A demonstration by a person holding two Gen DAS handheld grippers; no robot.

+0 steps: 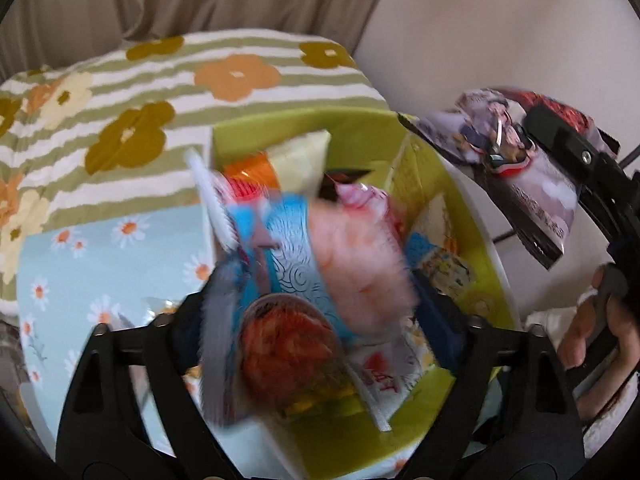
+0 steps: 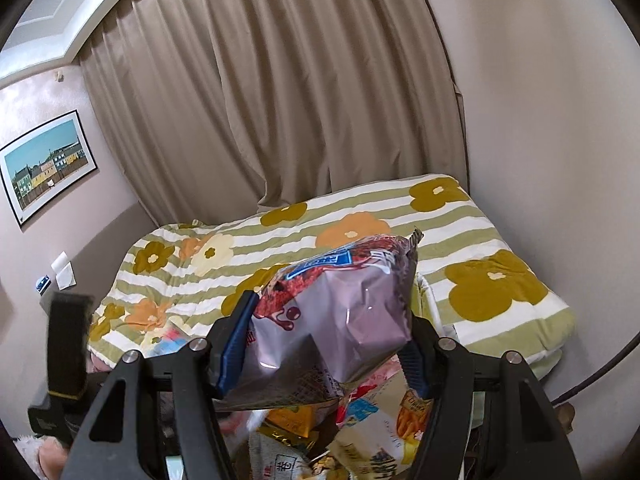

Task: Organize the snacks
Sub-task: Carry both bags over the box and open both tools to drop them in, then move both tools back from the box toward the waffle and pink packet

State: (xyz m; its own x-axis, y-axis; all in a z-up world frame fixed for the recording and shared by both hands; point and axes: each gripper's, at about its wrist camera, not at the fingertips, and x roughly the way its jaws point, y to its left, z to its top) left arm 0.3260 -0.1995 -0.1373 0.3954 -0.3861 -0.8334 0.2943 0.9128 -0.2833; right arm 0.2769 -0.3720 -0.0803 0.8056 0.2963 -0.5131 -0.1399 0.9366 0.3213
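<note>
My left gripper (image 1: 320, 320) is shut on a blue and pink snack bag (image 1: 316, 264), blurred by motion, held over the green box (image 1: 352, 128) that is full of snack packets. My right gripper (image 2: 324, 332) is shut on a purple snack bag (image 2: 340, 312) with red berries printed on it, held up in the air. That same purple bag (image 1: 516, 168) and the right gripper (image 1: 560, 148) show at the right of the left wrist view, above and right of the box. Several loose packets (image 2: 368, 432) lie below the right gripper.
A bed with a green-striped flowered quilt (image 2: 360, 240) lies behind the box. A light blue daisy cloth (image 1: 100, 264) lies left of the box. Beige curtains (image 2: 300, 100) hang at the back. A framed picture (image 2: 44, 168) hangs on the left wall.
</note>
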